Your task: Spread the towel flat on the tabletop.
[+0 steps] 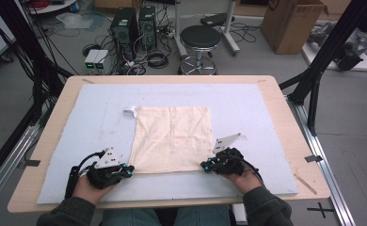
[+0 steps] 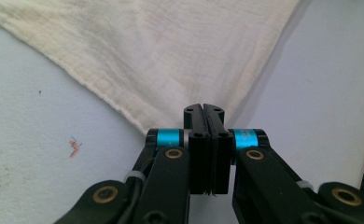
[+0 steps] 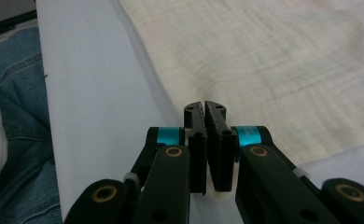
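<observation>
A cream cloth (image 1: pixel 172 139) lies flat and roughly square on the pale blue mat (image 1: pixel 247 108). At its near left corner, my left gripper (image 1: pixel 129 168) has its jaws pressed together. In the left gripper view the cloth (image 2: pixel 161 51) narrows to a corner that runs into the shut left gripper (image 2: pixel 203 108). My right gripper (image 1: pixel 204 165) sits at the near right corner. In the right gripper view it (image 3: pixel 204 106) is shut at the edge of the cloth (image 3: pixel 283 60), and a bit of cream fabric shows under the jaws.
The mat covers a wooden table (image 1: pixel 294 141). Its near edge runs just behind my hands, and blue jeans (image 3: pixel 12 93) show below it. On the floor beyond are a black stool (image 1: pixel 200 37), computer towers (image 1: pixel 125 26), a cardboard box (image 1: pixel 290 23) and black frame posts (image 1: pixel 330 42).
</observation>
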A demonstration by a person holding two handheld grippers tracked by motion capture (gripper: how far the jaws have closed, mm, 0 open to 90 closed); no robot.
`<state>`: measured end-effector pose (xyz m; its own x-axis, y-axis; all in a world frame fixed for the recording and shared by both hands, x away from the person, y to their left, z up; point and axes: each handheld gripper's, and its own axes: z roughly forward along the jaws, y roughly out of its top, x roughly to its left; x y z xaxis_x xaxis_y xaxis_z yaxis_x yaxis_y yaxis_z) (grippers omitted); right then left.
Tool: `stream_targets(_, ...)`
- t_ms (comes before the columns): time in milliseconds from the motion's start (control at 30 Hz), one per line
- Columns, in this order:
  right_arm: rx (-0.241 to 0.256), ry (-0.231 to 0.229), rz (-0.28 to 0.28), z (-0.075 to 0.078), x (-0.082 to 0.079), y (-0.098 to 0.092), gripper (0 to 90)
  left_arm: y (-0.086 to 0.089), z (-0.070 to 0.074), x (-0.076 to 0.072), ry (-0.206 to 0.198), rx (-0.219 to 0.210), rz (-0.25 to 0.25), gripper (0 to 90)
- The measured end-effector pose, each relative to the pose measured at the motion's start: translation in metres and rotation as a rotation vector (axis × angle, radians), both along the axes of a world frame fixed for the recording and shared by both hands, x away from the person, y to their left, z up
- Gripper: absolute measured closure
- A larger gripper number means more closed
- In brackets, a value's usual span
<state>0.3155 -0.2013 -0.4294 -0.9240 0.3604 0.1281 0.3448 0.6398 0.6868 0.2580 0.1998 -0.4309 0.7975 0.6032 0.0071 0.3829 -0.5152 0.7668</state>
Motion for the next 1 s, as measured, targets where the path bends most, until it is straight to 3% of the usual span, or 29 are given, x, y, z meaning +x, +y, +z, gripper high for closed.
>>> stream_targets(300, 0.002, 0.011, 0.008, -0.001, -0.004, 0.000, 87.5, 0.001, -0.002, -0.001, 0.012, -0.004, -0.014, 87.6)
stream_targets(367, 0.017, 0.018, 0.005, 0.000, -0.003, -0.001, 85.8, 0.001, -0.002, -0.001, 0.023, -0.028, -0.010, 79.5)
stream_targets(667, 0.102, 0.005, -0.029, 0.007, -0.004, -0.009, 69.6, 0.013, 0.005, 0.001, 0.007, -0.114, 0.035, 64.0)
stream_targets(1000, 0.140, -0.034, -0.084, 0.011, 0.000, -0.012, 50.6, 0.025, 0.013, 0.005, -0.029, -0.175, 0.099, 53.4)
